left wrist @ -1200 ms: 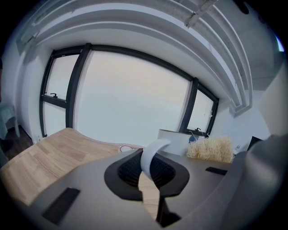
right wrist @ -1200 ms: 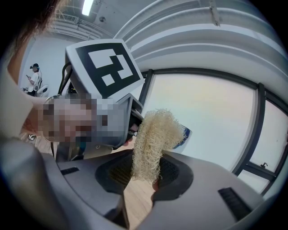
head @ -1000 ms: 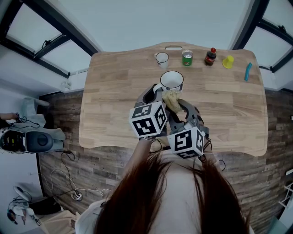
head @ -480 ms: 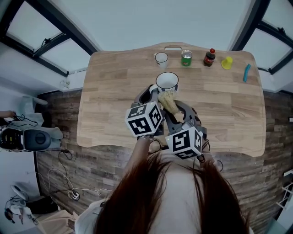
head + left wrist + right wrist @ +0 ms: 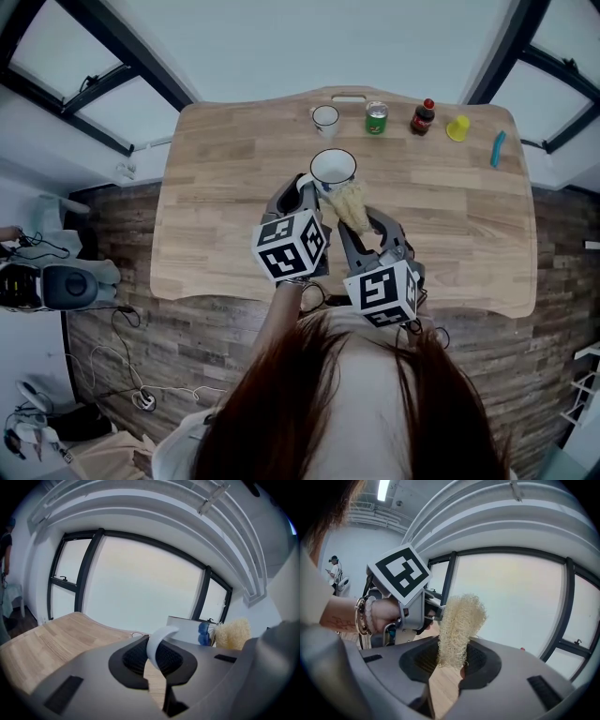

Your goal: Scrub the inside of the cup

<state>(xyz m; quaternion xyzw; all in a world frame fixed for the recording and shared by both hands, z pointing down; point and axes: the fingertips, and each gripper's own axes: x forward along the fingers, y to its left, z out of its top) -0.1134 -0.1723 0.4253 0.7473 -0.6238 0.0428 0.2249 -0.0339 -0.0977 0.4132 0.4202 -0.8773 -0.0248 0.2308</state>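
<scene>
My left gripper (image 5: pixel 158 658) was closed tight on the handle (image 5: pixel 158 641) of the cup (image 5: pixel 333 169), to keep it steady over the tabletop (image 5: pixel 234 206). My right gripper (image 5: pixel 450 660) pinched the scrubber (image 5: pixel 459 620) by one end, so its fluffy tip stuck out just beside the cup, ready to go inside.

The scene is lit evenly by soft, cool daylight admitted through the large windows (image 5: pixel 140 588), and only faint shadows are cast on the wooden table (image 5: pixel 225 187). In both gripper views the panes are washed out to a pale glow, lines are bent strongly by the fisheye lens, and the corners are blacked out. The right gripper (image 5: pixel 450 663) is rendered soft near the lens, while the scrubber (image 5: pixel 459 620) is shown sharp.
</scene>
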